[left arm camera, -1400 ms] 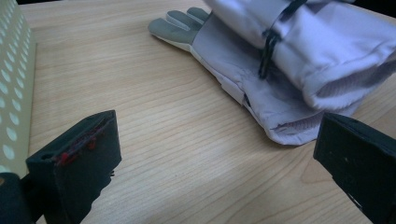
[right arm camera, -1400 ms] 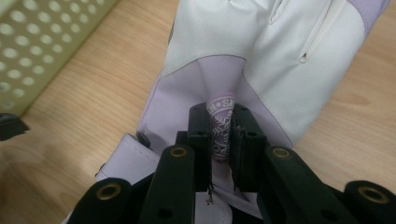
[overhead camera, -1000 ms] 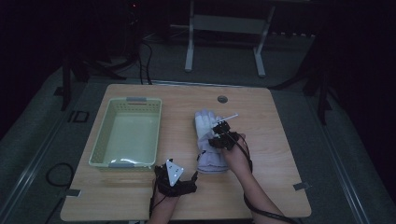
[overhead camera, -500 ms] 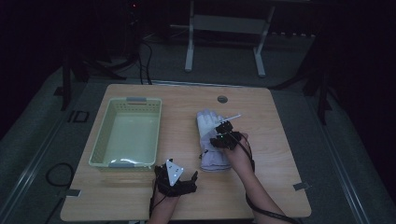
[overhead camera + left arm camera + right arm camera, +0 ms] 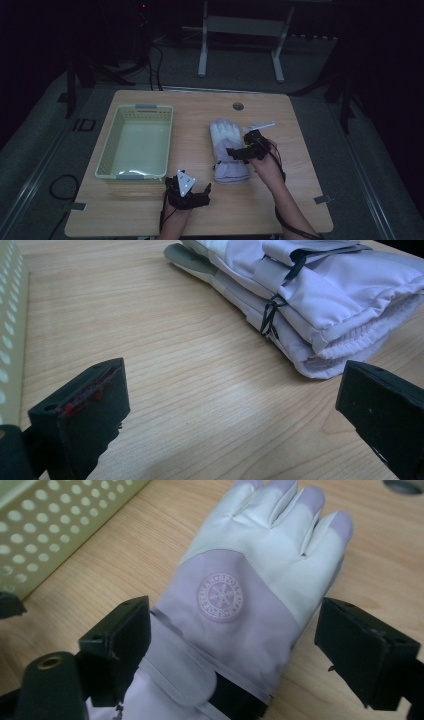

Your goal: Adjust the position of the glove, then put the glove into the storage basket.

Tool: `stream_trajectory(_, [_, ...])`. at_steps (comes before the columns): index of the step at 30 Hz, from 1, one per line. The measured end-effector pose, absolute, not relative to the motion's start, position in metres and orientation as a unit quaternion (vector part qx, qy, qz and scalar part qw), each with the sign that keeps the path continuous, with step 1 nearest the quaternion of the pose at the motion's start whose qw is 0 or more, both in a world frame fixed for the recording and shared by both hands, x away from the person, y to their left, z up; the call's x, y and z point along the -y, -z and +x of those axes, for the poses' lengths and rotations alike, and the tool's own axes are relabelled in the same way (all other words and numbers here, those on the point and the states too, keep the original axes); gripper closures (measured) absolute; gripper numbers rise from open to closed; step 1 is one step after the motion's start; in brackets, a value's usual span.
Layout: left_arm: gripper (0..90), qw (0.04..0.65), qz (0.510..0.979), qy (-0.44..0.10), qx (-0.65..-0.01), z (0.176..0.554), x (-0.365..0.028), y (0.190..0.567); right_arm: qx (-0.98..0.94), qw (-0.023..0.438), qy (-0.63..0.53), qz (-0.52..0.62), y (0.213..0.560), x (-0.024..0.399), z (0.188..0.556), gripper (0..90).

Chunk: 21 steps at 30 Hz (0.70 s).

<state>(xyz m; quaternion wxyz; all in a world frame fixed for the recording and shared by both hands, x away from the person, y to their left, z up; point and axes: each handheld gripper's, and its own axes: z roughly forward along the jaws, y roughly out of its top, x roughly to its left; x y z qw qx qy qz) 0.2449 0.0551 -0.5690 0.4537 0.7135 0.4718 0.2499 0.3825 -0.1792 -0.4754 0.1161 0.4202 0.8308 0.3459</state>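
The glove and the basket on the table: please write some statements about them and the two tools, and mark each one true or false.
1. The glove lies inside the basket. False: it lies on the wooden table, to the right of the basket.
2. The right tool is open, its jaws on either side of the glove. True.
3. The left tool is shut on the glove's cuff. False: it is open, with bare table between its jaws and the glove beyond them.
4. The basket holds nothing. True.
5. The glove's back carries a round emblem. True.
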Motion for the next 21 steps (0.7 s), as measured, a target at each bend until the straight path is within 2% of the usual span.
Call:
stream_trajectory(5, [0.8,0.461,0.729,-0.219,-0.456,0.248,-0.057,0.568,-0.836,0.158,-0.362,0.381,0.473,0.197,0.377,14.8])
stream_trajectory(7, [0.8,0.461,0.729,-0.219,-0.456,0.248,-0.057,0.568,-0.837,0.158,-0.363,0.377,0.472,0.199,0.376,14.8])
stream_trajectory(9, [0.8,0.470,0.746,-0.173,-0.439,0.255,-0.059,0.561,-0.837,0.148,-0.368,0.378,0.472,0.208,0.374,14.8])
stream_trajectory(11, [0.8,0.484,0.754,-0.158,-0.416,0.259,-0.057,0.555,-0.829,0.144,-0.381,0.383,0.472,0.217,0.372,14.5])
stream_trajectory(13, [0.8,0.472,0.775,-0.141,-0.396,0.268,-0.050,0.542,-0.821,0.144,-0.391,0.391,0.472,0.221,0.370,14.3])
stream_trajectory(18, [0.8,0.450,0.778,-0.131,-0.419,0.283,-0.045,0.526,-0.819,0.140,-0.400,0.387,0.476,0.222,0.368,10.7])
stream_trajectory(21, [0.8,0.432,0.776,-0.152,-0.435,0.297,-0.040,0.513,-0.815,0.141,-0.397,0.398,0.483,0.221,0.370,12.3])
